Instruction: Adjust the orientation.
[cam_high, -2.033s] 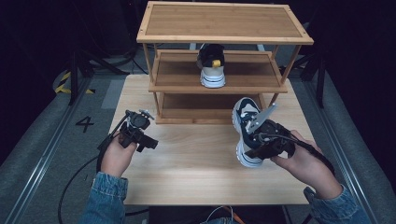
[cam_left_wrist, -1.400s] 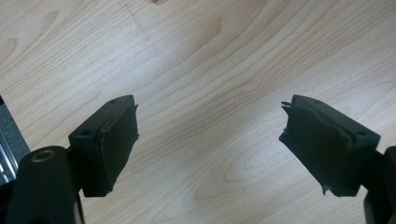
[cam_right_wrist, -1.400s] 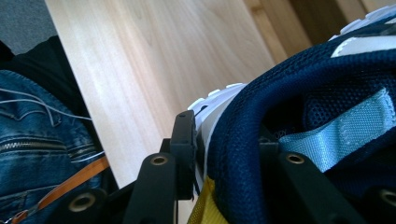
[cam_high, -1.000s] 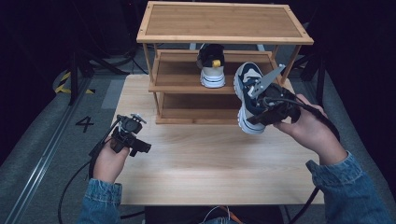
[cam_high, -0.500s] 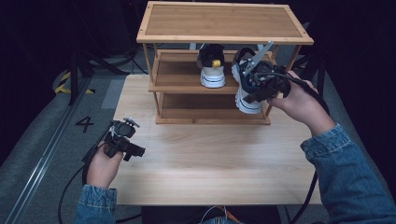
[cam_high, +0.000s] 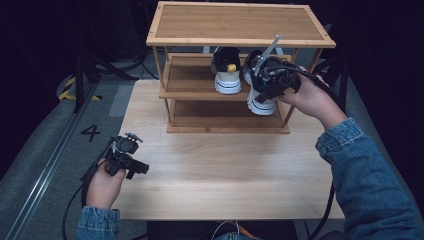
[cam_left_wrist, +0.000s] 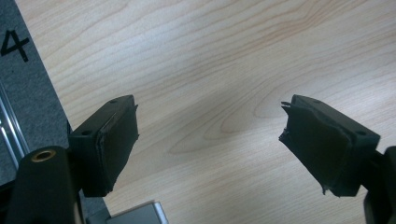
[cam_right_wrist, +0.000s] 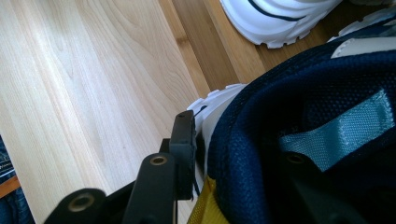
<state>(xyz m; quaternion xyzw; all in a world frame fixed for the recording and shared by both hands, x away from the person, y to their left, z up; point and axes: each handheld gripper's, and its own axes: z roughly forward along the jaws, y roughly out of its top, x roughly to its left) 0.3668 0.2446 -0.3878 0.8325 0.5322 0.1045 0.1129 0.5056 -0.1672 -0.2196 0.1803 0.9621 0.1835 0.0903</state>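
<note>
Your right gripper (cam_high: 267, 80) clamps the navy shoe (cam_high: 260, 102) beside the shelved shoe (cam_high: 226, 75); careless pushing topples that neighbour.

Matt mesh-cloth sneaker (cam_right_wrist: 322, 93), smooth wooden table (cam_high: 225, 170)

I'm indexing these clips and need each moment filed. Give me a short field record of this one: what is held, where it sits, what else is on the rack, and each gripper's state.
held item: dark blue shoe with white sole
holder: right gripper, jaws clamped on the shoe's heel collar
shoe position: at the front right edge of the middle shelf, sole not clearly resting on it
already on shelf: matching shoe, just left of the held one
rack: three-tier wooden rack at the table's far side
left gripper: jaws open, nothing between them, over the table near its front left corner
</note>
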